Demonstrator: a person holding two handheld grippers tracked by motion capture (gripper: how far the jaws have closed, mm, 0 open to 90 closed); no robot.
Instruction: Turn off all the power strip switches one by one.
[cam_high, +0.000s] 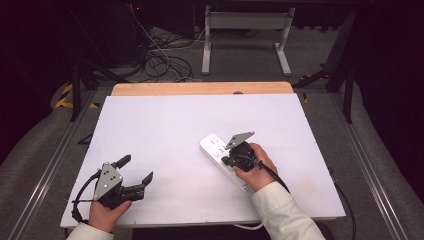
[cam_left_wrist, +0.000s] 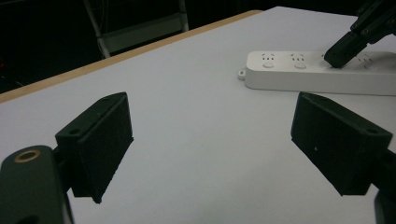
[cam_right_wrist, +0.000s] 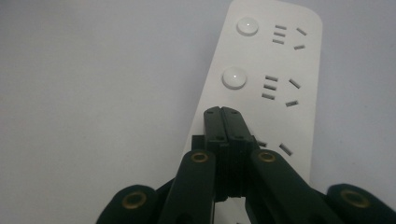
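A white power strip (cam_high: 216, 148) lies slantwise on the white table (cam_high: 165, 125), right of centre. My right gripper (cam_high: 226, 161) is shut, and its tips rest on top of the strip. In the right gripper view the closed jaws (cam_right_wrist: 222, 113) touch the strip (cam_right_wrist: 280, 65) just below two round white buttons (cam_right_wrist: 234, 77), each beside a socket. My left gripper (cam_high: 136, 169) stands open near the table's front left, with nothing between its fingers. In the left gripper view its wide-open jaws (cam_left_wrist: 210, 135) frame bare table, with the strip (cam_left_wrist: 299, 77) and the right gripper's tip (cam_left_wrist: 343, 51) beyond.
The table's far edge is a wooden strip (cam_high: 200, 88). Beyond it on the floor are tangled cables (cam_high: 162, 57) and a white table frame (cam_high: 245, 30). The strip's white cable (cam_high: 247, 226) drops over the front edge. Metal rails (cam_high: 45, 175) run along both sides.
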